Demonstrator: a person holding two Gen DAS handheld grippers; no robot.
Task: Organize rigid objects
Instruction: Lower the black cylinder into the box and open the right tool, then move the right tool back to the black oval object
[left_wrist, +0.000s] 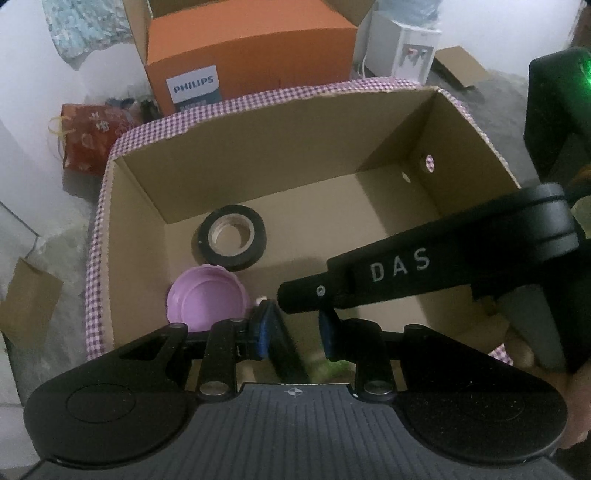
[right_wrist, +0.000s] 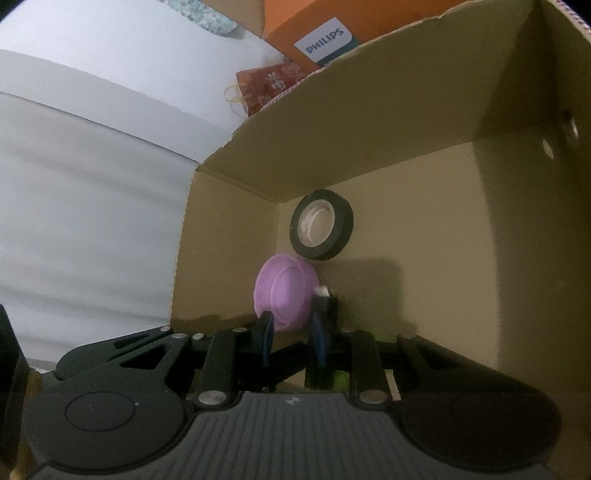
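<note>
A cardboard box (left_wrist: 295, 155) with purple checked trim holds a black tape roll (left_wrist: 232, 236) and a purple lid (left_wrist: 207, 301) near its left wall; both also show in the right wrist view, the roll (right_wrist: 321, 229) and the lid (right_wrist: 286, 297). My left gripper (left_wrist: 295, 332) is open over the box's near edge, with a dark flat object (left_wrist: 286, 347) against its left pad. My right gripper (right_wrist: 291, 339) is inside the box, open, a small dark object with a metal tip (right_wrist: 325, 302) by its right finger. Its arm (left_wrist: 424, 269), marked DAS, crosses the left wrist view.
An orange Philips box (left_wrist: 243, 62) stands behind the cardboard box. A red gift bag (left_wrist: 92, 136) lies at the left by a white wall. A white appliance (left_wrist: 402, 48) and cardboard scraps (left_wrist: 461, 66) lie at the back right, and a brown paper piece (left_wrist: 29, 310) on the floor.
</note>
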